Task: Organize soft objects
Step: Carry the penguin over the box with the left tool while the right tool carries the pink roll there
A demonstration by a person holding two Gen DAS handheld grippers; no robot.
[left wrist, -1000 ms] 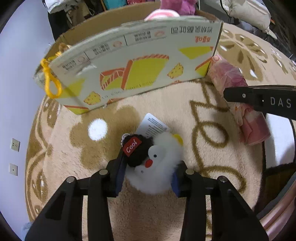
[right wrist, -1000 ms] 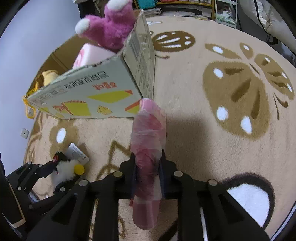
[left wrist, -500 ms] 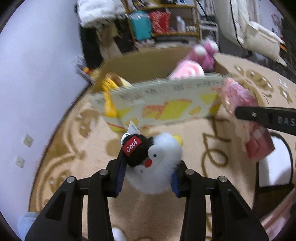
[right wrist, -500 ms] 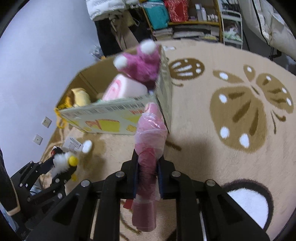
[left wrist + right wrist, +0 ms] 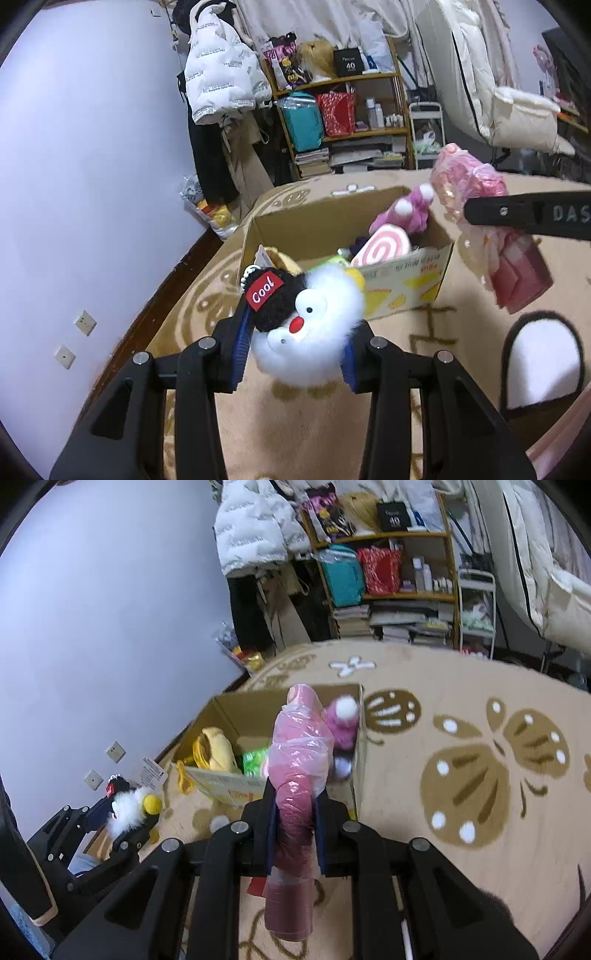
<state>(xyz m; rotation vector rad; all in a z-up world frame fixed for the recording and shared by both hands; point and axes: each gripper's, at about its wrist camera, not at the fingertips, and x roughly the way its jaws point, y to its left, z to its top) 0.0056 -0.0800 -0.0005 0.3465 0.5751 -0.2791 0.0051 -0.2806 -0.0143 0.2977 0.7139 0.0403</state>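
The cardboard box (image 5: 369,221) on the rug (image 5: 461,686) already holds several soft things — a purple plush (image 5: 410,214), a pink swirl cushion (image 5: 382,249), a yellow plush (image 5: 216,747) and something green (image 5: 255,760). Two items are left, as far as I can see, and both are in the air on the near side of the box, not yet over its opening.

The left tongs (image 5: 297,347) are clamped on a white fluffy toy (image 5: 314,332) with a black cap marked "Cool"; it hangs in front of the box's left near corner, face toward the camera, cap tilted to the left.

The right tongs (image 5: 295,823) are clamped around the middle of a pink bagged bundle (image 5: 299,775). Its long axis runs along the fingers — the rounded end points forward over the box's near wall, the flat end trails back toward the wrist.

Judging from this, what remains is carrying both over the box and dropping them in.
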